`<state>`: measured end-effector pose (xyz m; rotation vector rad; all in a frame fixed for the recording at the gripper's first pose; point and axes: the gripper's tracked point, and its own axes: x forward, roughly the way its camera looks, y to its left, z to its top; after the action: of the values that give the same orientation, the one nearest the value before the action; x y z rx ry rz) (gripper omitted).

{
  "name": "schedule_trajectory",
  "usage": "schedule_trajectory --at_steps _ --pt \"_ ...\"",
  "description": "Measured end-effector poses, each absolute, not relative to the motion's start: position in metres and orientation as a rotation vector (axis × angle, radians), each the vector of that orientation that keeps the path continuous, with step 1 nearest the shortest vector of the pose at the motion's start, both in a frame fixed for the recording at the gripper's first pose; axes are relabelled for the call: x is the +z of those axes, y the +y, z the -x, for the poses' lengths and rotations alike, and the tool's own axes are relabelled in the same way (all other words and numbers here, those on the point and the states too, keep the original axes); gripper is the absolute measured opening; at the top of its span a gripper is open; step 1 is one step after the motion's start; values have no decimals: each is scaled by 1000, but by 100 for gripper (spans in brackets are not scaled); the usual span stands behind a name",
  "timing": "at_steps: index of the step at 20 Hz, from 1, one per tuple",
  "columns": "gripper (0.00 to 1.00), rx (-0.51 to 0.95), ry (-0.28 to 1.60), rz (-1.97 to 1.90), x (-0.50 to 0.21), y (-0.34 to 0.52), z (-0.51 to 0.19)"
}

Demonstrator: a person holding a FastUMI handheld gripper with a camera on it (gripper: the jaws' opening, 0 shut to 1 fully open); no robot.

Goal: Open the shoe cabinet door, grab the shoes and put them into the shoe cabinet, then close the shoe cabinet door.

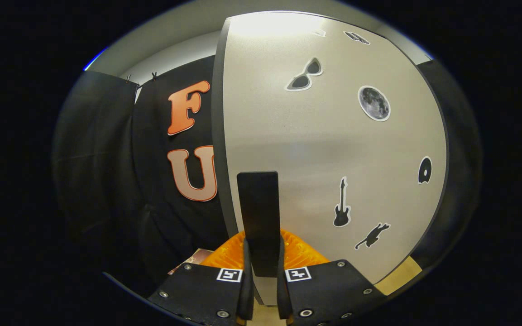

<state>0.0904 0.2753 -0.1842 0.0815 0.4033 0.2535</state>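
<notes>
Claw (263, 290) upright, pinching dark handle (257, 217) on cabinet door (333, 149) (sticker-covered).

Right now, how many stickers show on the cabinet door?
6 on the door: sunglasses, moon, disc, guitar, cat, one near the top. Gripper grips the handle.

Little of the floor (399, 275) shows: a tan patch at the near right, under the lower corner of the pale shoe cabinet door (324, 149), which stands upright over it. Nothing can be made out lying on that patch. At the near left, beside the door's dark edge, a small reddish-brown flat piece (192, 260) lies low down; what it is cannot be told. The gripper (263, 246) has both fingers closed against the sides of the door's upright black handle (258, 208).
</notes>
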Motion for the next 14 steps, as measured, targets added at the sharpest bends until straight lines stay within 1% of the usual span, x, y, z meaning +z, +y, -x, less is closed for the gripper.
schedule_trajectory --at_steps 1,3,6,14 --pt "18 264 404 -85 -182 275 -84" --pt "17 287 408 -110 -179 272 -69" --pt "16 321 401 -116 -171 261 -45" --pt "17 358 410 -102 -154 213 25"
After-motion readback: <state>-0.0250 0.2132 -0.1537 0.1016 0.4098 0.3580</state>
